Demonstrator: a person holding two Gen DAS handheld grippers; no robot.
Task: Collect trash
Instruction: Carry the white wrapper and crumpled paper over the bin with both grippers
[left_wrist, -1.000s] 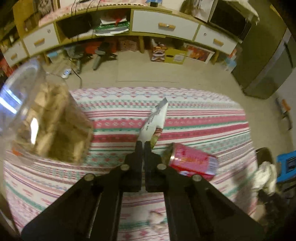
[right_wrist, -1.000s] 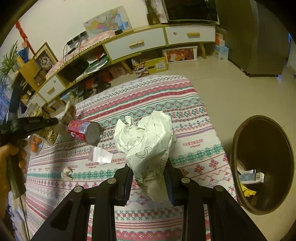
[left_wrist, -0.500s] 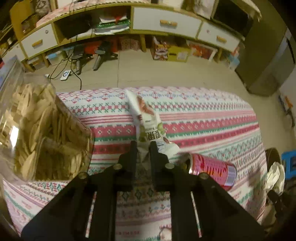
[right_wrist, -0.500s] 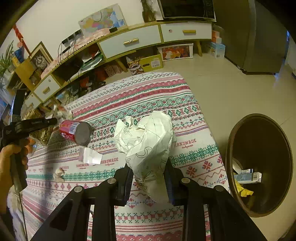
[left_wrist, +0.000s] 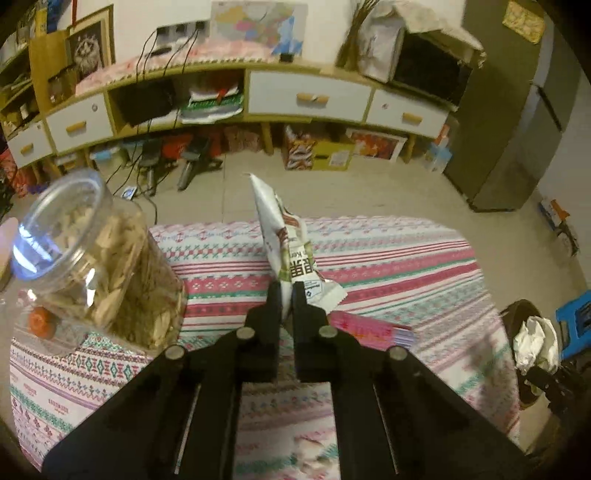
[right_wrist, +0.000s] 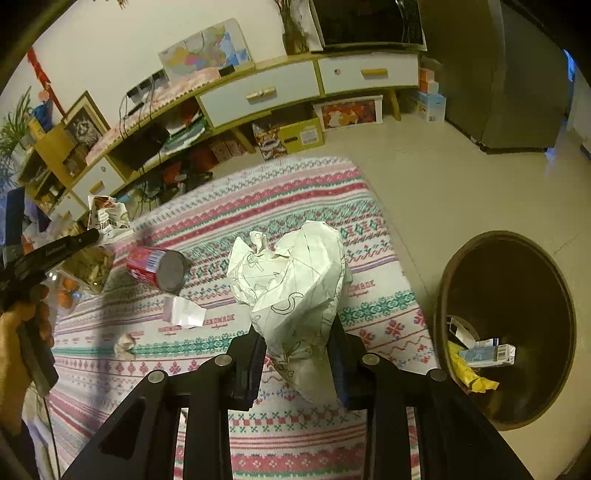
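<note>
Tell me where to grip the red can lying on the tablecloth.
Judging by its pose, grip the red can across its round body at mid-length, coming from above. It lies on its side on the tablecloth, so fingers straddling the curved wall should keep it from rolling.

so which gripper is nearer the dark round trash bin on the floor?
Right. The right gripper, shut on crumpled white paper, hangs over the table edge beside the trash bin. The left gripper is across the table, holding a snack wrapper.

Left gripper (left_wrist: 287, 295), angled downward, jaws just closed to a narrow pinch; right gripper (right_wrist: 297, 354), angled downward, jaws partly apart, clamped; left hand (right_wrist: 22, 332) grasps its handle.
</note>
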